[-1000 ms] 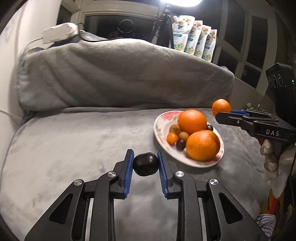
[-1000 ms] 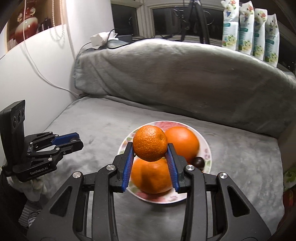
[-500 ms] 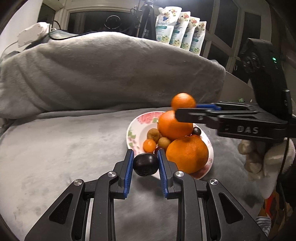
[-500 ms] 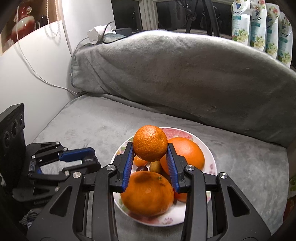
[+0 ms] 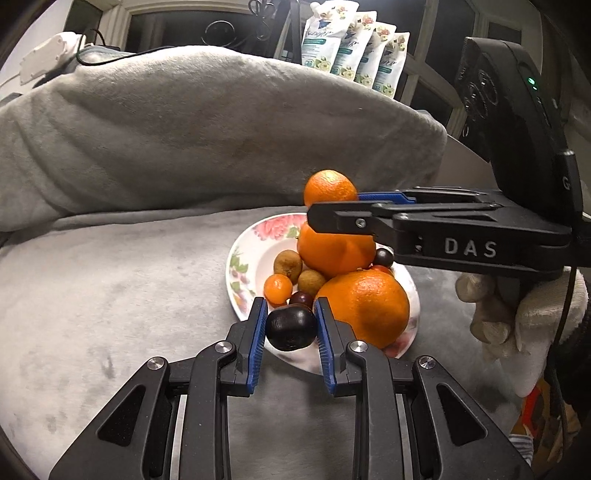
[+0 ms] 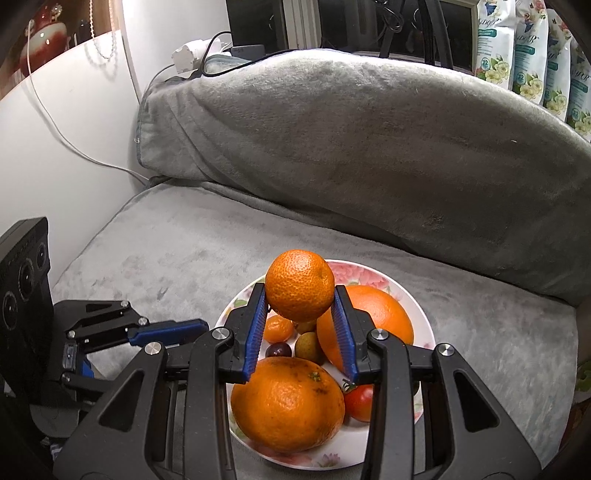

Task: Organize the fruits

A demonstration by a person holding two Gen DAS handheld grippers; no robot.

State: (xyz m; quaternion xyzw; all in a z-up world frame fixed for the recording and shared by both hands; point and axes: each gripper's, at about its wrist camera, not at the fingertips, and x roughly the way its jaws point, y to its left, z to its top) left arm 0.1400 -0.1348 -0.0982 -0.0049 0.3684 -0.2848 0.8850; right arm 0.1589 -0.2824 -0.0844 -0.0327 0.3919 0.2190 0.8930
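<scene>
Nearest to me in the left wrist view, the left gripper (image 5: pixel 290 329) has its blue fingers (image 5: pixel 257 334) clenched on a dark plum (image 5: pixel 291 328), which hangs over the near rim of the flowered plate (image 5: pixel 242 254). In the right wrist view, the right gripper (image 6: pixel 300 301) grasps a mandarin (image 6: pixel 300 284) between its fingers (image 6: pixel 255 328), held above the fruit on the plate (image 6: pixel 424 325) and touching none of it. On the plate, I read a large orange (image 6: pixel 286 402) at the near edge, a second large orange (image 6: pixel 373 321) behind it, a red tomato (image 6: pixel 360 400) beside them, and between them a small mandarin (image 6: pixel 277 328), a dark grape (image 6: pixel 279 349) and brownish longans (image 6: pixel 308 345). The plate rests on a grey blanket (image 6: pixel 184 258) covering the seat. A gloved hand (image 5: pixel 517 317) carries the right gripper at the right of the left wrist view. Beyond the plate rises a blanket-covered cushion (image 6: pixel 369 140). Farthest back, flowered pouches (image 5: pixel 354 55) stand on the sill against dark windows (image 5: pixel 177 31), and a white power strip (image 5: pixel 46 61) lies on the cushion's top.
</scene>
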